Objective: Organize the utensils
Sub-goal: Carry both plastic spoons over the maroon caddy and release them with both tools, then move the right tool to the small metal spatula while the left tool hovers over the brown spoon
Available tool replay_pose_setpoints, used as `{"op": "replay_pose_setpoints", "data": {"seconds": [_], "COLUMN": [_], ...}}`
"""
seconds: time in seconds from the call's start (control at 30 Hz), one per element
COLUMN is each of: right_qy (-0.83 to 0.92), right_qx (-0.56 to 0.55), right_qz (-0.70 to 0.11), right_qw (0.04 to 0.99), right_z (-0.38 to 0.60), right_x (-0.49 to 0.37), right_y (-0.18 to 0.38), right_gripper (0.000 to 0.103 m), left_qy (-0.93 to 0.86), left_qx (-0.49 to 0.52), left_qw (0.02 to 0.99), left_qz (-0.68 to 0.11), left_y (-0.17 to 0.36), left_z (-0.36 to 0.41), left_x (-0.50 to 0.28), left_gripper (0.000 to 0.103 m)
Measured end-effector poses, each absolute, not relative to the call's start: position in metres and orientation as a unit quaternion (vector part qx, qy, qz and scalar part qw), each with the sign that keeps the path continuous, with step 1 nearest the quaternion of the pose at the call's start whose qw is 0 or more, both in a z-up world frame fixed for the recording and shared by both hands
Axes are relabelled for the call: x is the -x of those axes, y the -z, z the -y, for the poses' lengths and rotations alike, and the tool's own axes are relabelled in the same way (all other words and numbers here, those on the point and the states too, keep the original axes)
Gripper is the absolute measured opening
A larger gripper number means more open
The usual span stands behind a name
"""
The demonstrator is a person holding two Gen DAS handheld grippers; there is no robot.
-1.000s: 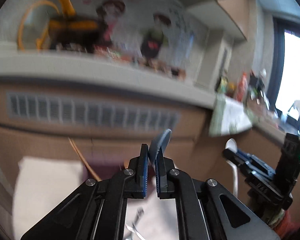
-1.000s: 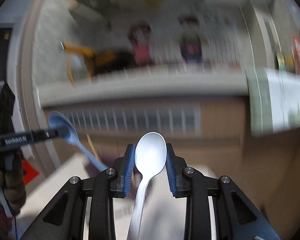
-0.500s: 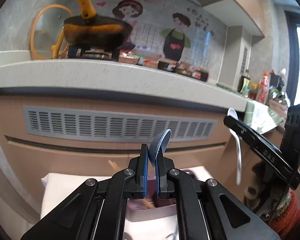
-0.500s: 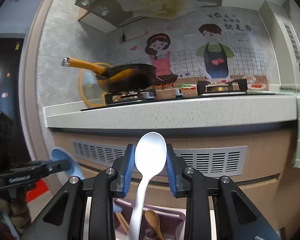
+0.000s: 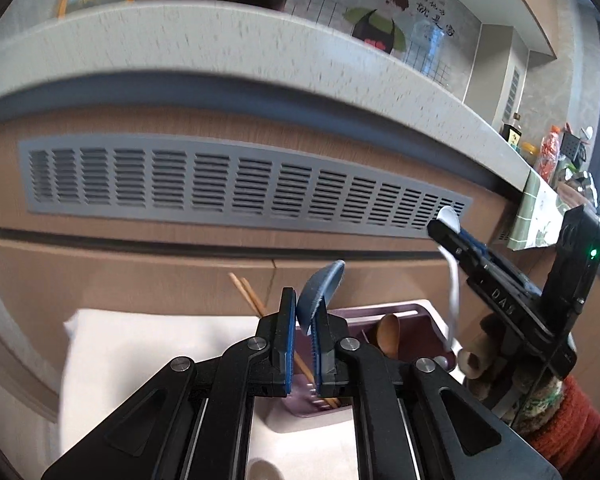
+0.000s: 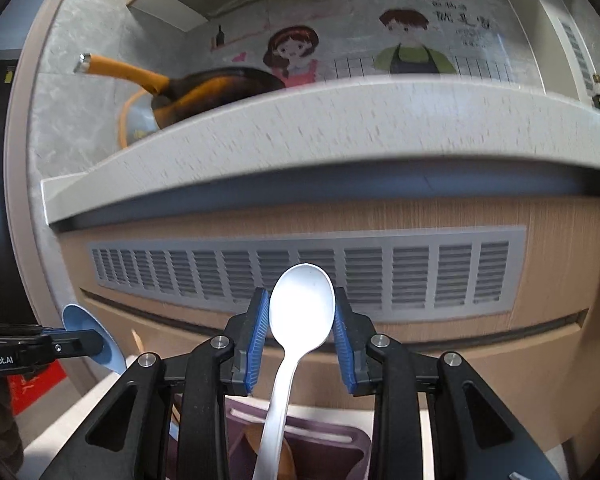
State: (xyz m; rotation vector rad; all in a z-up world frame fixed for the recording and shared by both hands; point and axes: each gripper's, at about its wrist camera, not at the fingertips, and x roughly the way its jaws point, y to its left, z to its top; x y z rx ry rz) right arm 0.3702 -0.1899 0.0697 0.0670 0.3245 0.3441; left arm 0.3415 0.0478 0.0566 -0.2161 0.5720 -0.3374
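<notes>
My left gripper (image 5: pixel 303 322) is shut on a blue spoon (image 5: pixel 320 292), bowl end up, above a purple utensil holder (image 5: pixel 420 316) that holds a wooden spoon (image 5: pixel 389 330) and chopsticks (image 5: pixel 248 294). My right gripper (image 6: pixel 301 326) is shut on a white spoon (image 6: pixel 300 308), bowl end up, handle hanging down over the purple holder (image 6: pixel 324 448). The right gripper with the white spoon (image 5: pixel 450 224) shows at the right of the left wrist view. The left gripper's blue spoon (image 6: pixel 86 334) shows at the left of the right wrist view.
The holder stands on a white cloth (image 5: pixel 140 356). Behind it is a wooden cabinet front with a grey vent grille (image 5: pixel 236 188) under a stone countertop (image 6: pixel 340 120). A dark pan with an orange handle (image 6: pixel 204 92) sits on the counter.
Both grippers have come down and closer to the cabinet and holder with their spoons. The holder now lies right below both grippers.
</notes>
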Motion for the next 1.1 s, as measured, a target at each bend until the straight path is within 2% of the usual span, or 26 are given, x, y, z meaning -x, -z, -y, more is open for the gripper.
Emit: {"op": "replay_pose_setpoints", "data": {"seconds": [0.03,0.13,0.17,0.43,0.53,0.8,0.93,1.1], "right_qy": [-0.173,-0.186,-0.183,-0.162,-0.172,-0.215,-0.242,-0.245], "right_qx": [-0.031,-0.034,-0.033,-0.029,-0.009,0.058,0.075,0.087], "right_qz": [-0.173,-0.211,-0.217,-0.236,-0.266,-0.357,-0.404,-0.426], "right_qw": [0.969,0.959,0.958,0.958,0.948,0.907,0.879,0.867], "right_z": [0.190,0.197,0.201,0.238,0.238,0.213,0.196,0.189], "right_x": [-0.373,-0.375,-0.371,-0.305,-0.277,-0.213,-0.194,-0.188], "right_y": [-0.067,-0.058,-0.056,-0.063,-0.055,-0.006,0.031,0.046], "right_gripper": [0.031,0.031,0.031,0.031,0.030,0.030,0.029,0.027], "left_qy": [0.175,0.200,0.199,0.153,0.127,0.093,0.070,0.061], "left_qx": [0.111,0.113,0.109,0.113,0.109,0.114,0.120,0.123], "left_qw": [0.936,0.927,0.927,0.944,0.947,0.920,0.914,0.910], "left_qz": [-0.284,-0.296,-0.298,-0.270,-0.273,-0.363,-0.381,-0.392], "left_y": [-0.055,-0.046,-0.043,-0.051,-0.045,0.014,0.032,0.043], "left_z": [-0.046,-0.038,-0.036,-0.046,-0.053,-0.064,-0.069,-0.072], "left_x": [-0.345,-0.348,-0.346,-0.297,-0.273,-0.209,-0.180,-0.166], "left_gripper": [0.012,0.036,0.039,0.039,0.040,0.040,0.040,0.040]}}
